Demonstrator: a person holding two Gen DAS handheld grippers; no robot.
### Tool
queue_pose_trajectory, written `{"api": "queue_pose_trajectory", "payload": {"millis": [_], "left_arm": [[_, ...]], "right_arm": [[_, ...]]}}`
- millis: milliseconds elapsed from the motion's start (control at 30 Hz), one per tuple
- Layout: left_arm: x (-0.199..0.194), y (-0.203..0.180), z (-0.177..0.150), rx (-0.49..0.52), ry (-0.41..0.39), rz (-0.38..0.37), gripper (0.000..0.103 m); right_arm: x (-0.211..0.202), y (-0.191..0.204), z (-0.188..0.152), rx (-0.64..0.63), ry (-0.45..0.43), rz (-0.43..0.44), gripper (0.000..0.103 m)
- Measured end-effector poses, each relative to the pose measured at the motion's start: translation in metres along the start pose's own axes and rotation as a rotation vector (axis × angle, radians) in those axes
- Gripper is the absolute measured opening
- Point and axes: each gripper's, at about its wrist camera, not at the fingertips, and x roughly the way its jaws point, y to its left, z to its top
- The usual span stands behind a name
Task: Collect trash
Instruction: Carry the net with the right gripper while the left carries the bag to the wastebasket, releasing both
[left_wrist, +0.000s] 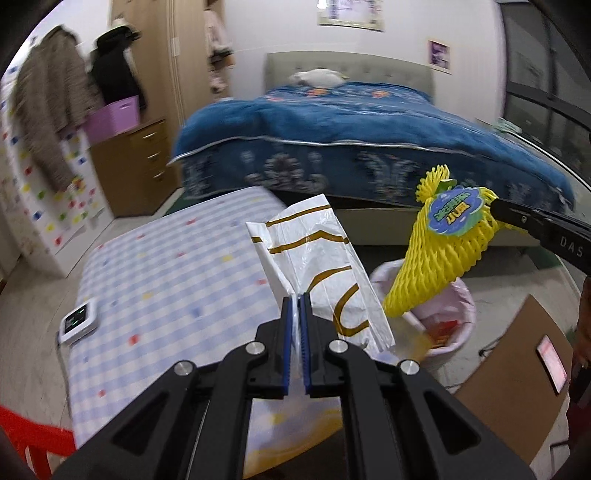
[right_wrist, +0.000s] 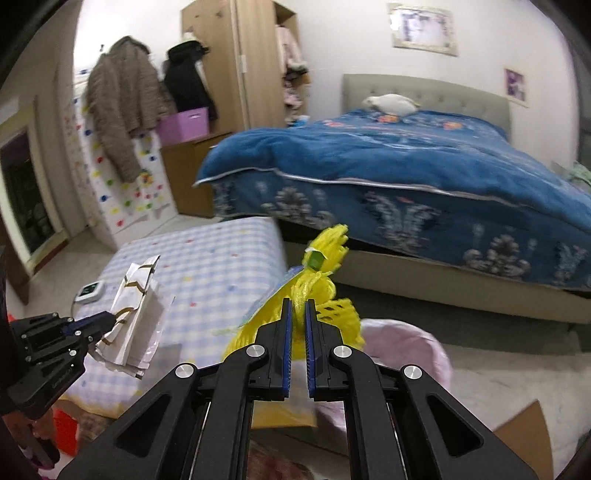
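My left gripper (left_wrist: 297, 301) is shut on a white plastic wrapper with gold lines (left_wrist: 317, 266), held in the air over the table's near right corner. In the right wrist view that same wrapper (right_wrist: 135, 317) sticks out of the left gripper (right_wrist: 110, 317) at the lower left. My right gripper (right_wrist: 299, 304) is shut on a yellow foam fruit net (right_wrist: 321, 284). In the left wrist view the net (left_wrist: 439, 251), with a blue-green sticker, hangs from the right gripper's fingers (left_wrist: 517, 218) above a bin lined with a pink bag (left_wrist: 458, 325).
A low table with a blue-checked cloth (left_wrist: 166, 269) carries a small white device (left_wrist: 79, 319). Behind stands a bed with a blue quilt (left_wrist: 351, 122). A cardboard sheet with a phone (left_wrist: 550, 354) lies at the right. A red stool (left_wrist: 29, 432) is at the lower left.
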Motion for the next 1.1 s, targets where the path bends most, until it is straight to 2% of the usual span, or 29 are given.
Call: {"api": "queue_pose_trajectory", "payload": {"millis": [200,467,633,833,933,1100], "left_arm": [[0.02,-0.05,0.009,0.069,0.018,-0.092,0.003],[0.059,-0.095,0.028,0.126,0.047,-0.16,0.003],[0.083,-0.111,0.036,0.144,0.063,-0.179,0.003],[0.111,-0.118,0.042,0.15,0.096,-0.188,0.003],[0.127,-0.124,0.042,0.157,0.118,-0.197,0.003],[0.153,-0.14,0.04,0.175,0.161,-0.228,0.003]], "right_arm": [[-0.011,-0.038,-0.012,0.029,0.01,-0.078,0.006],[0.012,-0.072,-0.024,0.032,0.068,-0.135,0.006],[0.044,-0.091,-0.031,0.054,0.129,-0.132,0.007],[0.084,-0.117,-0.038,0.143,0.188,-0.098,0.016],[0.09,-0.124,-0.039,0.167,0.186,-0.099,0.022],[0.094,-0.135,-0.041,0.185,0.187,-0.117,0.023]]}}
